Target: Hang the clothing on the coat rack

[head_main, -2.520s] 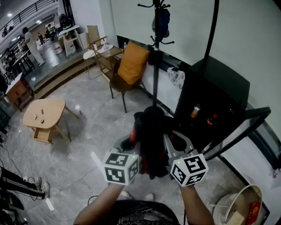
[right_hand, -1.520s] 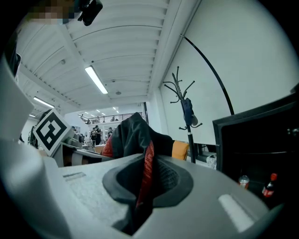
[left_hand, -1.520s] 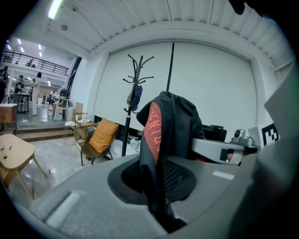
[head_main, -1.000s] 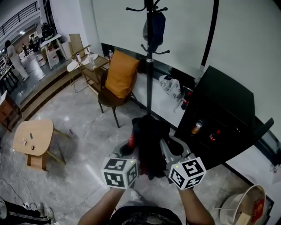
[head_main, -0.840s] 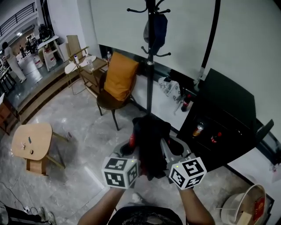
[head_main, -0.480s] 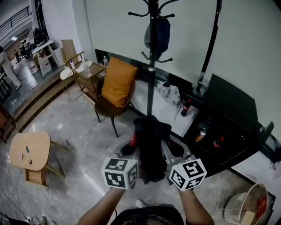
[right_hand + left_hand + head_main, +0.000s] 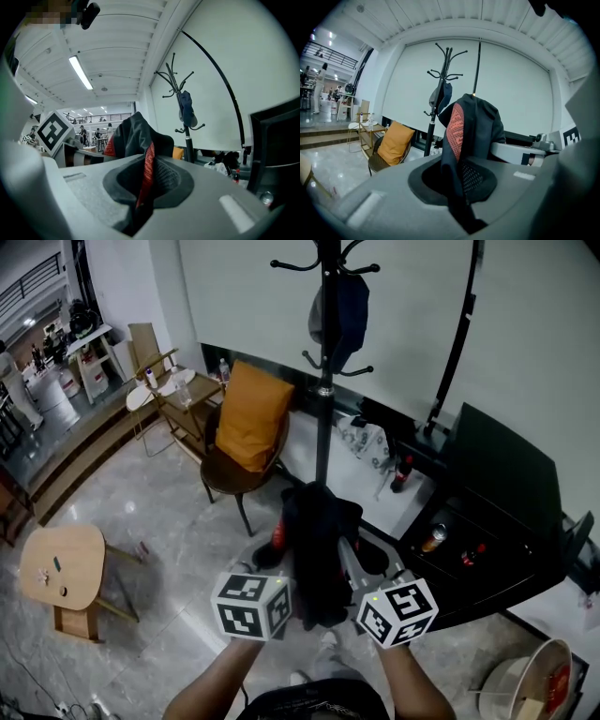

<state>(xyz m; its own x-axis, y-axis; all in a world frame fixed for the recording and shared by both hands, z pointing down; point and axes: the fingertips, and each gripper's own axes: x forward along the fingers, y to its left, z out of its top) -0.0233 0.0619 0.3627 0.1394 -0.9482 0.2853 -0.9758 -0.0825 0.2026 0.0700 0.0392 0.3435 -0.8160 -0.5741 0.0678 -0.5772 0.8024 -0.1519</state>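
A black garment [image 7: 314,545] with red-orange patterned trim hangs bunched between my two grippers, low in the head view. My left gripper [image 7: 277,551] is shut on its left side and my right gripper [image 7: 354,561] on its right side. In the left gripper view the garment [image 7: 473,126] rises from the shut jaws. The right gripper view shows the garment [image 7: 133,136] pinched the same way. The black coat rack [image 7: 324,381] stands just beyond the garment by the white wall, with a dark blue item [image 7: 342,307] on one of its hooks. The coat rack [image 7: 439,96] also appears ahead in the left gripper view.
A chair with an orange cushion [image 7: 246,423] stands left of the rack's foot. A black cabinet [image 7: 502,498] holding bottles is to the right, with a curved black lamp pole [image 7: 457,343] behind it. A small wooden table [image 7: 54,570] is at far left, a pale basket [image 7: 527,682] at bottom right.
Both grippers, still holding the garment, have been carried toward the coat rack, which now looks nearer. The wooden table and chair have slid leftward in view.
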